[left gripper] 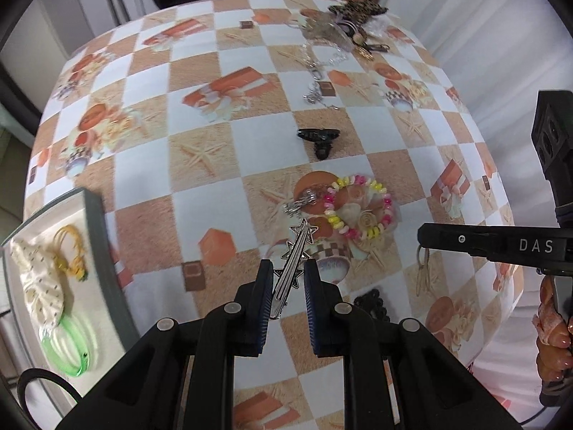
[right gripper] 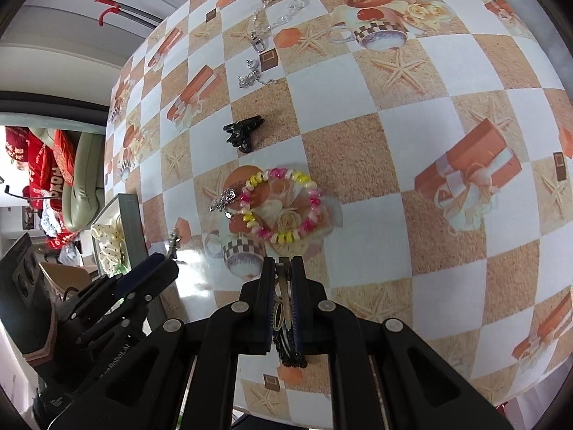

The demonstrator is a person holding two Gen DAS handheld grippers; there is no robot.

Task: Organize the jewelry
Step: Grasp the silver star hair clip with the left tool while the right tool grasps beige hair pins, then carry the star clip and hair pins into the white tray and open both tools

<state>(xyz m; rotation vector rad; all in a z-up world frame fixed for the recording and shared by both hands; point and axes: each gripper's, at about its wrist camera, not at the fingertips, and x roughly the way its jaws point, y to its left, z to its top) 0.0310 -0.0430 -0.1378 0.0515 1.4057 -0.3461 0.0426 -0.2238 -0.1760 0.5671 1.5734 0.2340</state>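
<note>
Star hair clip [left gripper: 293, 267]: clamped in left hand-held gripper [left gripper: 288, 268], above bench [left gripper: 200, 165]. Right hand-held gripper [right gripper: 283, 268]: pinched narrow on a small item, unidentifiable. Bead bracelet [left gripper: 358, 208], black claw clip [left gripper: 318, 138], silver chain [left gripper: 317, 95]: on checked tablecloth. Tray [left gripper: 96, 236] at bench's left edge: scrunchie [left gripper: 35, 279], green bangles [left gripper: 68, 347].

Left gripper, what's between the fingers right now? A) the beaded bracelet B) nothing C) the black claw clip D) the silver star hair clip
D: in the left wrist view the left gripper has the silver star hair clip between its fingers, while the beaded bracelet and the black claw clip lie on the table.
</note>
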